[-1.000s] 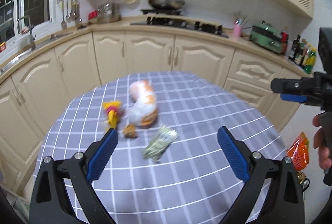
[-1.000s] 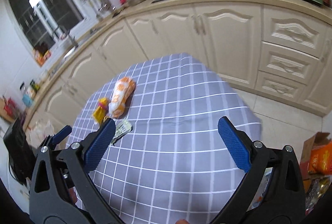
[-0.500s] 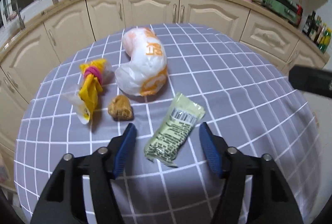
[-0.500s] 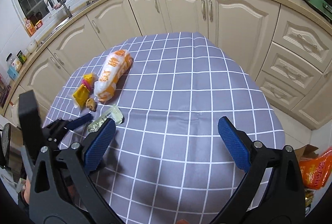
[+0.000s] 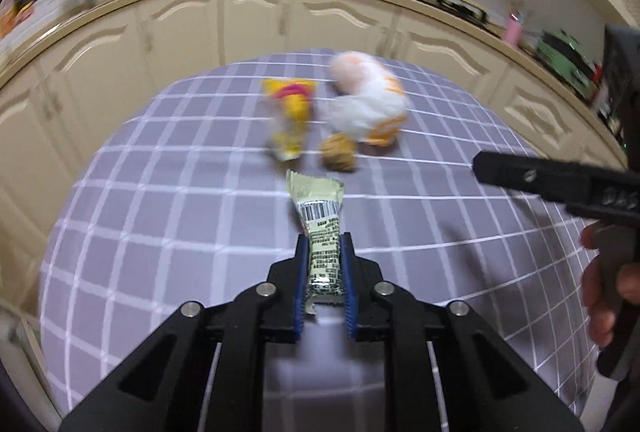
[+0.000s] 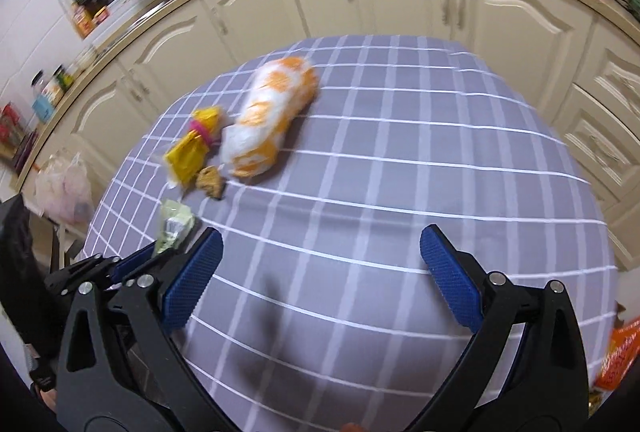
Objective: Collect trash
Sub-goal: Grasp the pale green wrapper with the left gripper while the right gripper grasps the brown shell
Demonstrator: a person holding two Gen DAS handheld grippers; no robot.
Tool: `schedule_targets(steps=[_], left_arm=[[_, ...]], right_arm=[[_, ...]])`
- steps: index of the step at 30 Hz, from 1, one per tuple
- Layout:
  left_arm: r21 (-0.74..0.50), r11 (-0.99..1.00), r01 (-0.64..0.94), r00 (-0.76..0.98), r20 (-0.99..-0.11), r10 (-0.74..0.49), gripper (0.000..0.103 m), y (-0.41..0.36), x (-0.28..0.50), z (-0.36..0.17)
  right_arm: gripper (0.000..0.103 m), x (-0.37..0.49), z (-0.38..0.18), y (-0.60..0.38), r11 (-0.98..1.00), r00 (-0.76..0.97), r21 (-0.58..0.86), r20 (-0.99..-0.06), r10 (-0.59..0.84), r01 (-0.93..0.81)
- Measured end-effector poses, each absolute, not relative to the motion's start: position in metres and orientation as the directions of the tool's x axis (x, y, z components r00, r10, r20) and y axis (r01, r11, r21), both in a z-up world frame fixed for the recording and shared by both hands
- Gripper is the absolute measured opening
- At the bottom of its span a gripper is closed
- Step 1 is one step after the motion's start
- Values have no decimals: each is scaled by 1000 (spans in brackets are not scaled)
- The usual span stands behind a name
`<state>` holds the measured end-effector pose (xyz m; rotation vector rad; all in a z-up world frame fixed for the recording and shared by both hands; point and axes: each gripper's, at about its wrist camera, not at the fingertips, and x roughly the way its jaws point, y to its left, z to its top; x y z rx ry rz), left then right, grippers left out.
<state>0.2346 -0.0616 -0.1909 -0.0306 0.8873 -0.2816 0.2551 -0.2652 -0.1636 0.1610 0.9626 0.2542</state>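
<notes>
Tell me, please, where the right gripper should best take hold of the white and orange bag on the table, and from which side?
Probably across the middle of the white and orange bag, coming from above. It lies flat as a long roll on the checked tablecloth, so fingers set either side of its narrow width should span it. The right gripper is open and empty. Avoid the near end, which sits close to the brown crumpled lump.

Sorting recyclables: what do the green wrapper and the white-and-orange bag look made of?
Green wrapper: probably thin plastic or foil-lined film, matte, with a crimped end and printed barcode. White-and-orange bag: likely soft, thin plastic, slightly translucent and crumpled; blur leaves it unsure.
</notes>
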Motion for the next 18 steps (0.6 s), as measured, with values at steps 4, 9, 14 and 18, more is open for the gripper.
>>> schedule_targets(steps=[4,9,14,18], left_arm=[[-158,977,145,624,-752,-214,15,-30,229,-189],[-174,981,88,644,-741,-189,15,-7,225,-184],[-188,980,68,659,-729,-185,15,4,220,-178],[-194,979,67,663,-724,-189,15,4,218,-176]], right_arm=[[96,267,-172,-229,948,533,238,-785,315,-210],[71,283,-182,-190,948,534,178,-792,297,-263],[48,292,-183,-174,953,575,156,-768,282,-260],[25,286,-184,-170,951,579,139,-766,280,-275]])
